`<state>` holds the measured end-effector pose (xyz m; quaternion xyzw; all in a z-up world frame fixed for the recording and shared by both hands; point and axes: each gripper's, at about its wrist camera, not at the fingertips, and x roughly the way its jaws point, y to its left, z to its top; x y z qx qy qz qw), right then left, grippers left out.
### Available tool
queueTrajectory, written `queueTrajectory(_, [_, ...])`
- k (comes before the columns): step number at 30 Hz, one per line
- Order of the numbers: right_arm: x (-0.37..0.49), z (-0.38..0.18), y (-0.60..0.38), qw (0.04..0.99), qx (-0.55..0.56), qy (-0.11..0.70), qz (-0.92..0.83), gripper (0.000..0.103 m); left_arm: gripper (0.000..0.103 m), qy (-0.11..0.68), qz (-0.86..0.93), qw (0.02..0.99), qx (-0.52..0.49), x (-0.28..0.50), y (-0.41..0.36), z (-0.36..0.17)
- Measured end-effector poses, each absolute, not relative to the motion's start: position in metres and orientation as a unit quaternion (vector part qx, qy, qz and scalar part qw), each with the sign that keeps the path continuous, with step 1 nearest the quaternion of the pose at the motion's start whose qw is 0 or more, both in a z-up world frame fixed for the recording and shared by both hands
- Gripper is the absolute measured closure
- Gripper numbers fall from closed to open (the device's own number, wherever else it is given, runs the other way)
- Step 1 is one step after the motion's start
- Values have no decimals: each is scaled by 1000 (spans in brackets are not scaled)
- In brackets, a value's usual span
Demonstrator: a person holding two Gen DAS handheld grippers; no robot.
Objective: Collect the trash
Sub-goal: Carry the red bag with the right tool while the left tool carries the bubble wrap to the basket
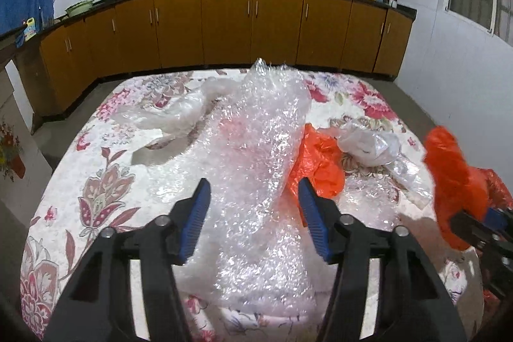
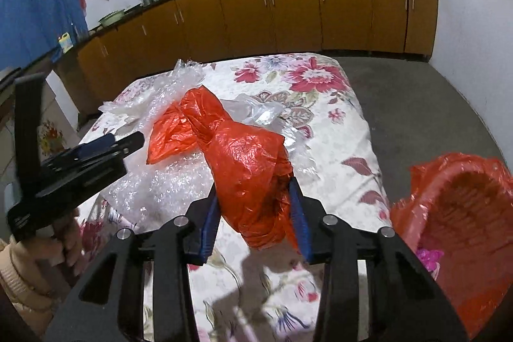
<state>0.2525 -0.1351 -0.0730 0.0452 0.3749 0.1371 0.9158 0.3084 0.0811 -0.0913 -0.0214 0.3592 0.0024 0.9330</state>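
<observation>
The right tool [image 2: 255,213] is clamped on a bunched orange bag [image 2: 247,169], held clear above the floral-covered bench [image 2: 336,130]. A bin lined in orange plastic [image 2: 461,213] sits just to its right, mouth open. The left tool [image 1: 255,213] stands with its blue pads apart, straddling the bubble wrap [image 1: 256,149] without pressing it. A second orange bag [image 1: 317,162] and clear plastic bags [image 1: 368,143] remain on the bench. Recommended: carry the held bag fully over the bin's mouth before releasing, as the loose tail may snag the rim; gather the bubble wrap's bulk before closing the left tool.
</observation>
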Motion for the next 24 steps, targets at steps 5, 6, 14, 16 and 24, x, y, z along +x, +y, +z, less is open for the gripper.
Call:
queueTrajectory(5, [250,-72,-142,915,54,376,136,62,70,378,7,925,-24,319,81,-99])
queueTrajectory(6, [249,-72,-142,915,54,375,137,62,80,381,6,924,-26,320,82,-100])
queueTrajectory(14, [242,-71,-146,915,59,374,140,62,97,354,-5,935,-27,305,87,-88])
queueTrajectory(16, [238,-68,-148,916,60,371,140,62,97,340,-8,940,-27,296,89,-80])
queueTrajectory(24, [219,-52,-166,925,66,353,128,62,98,303,-35,952,-37,254,89,-44])
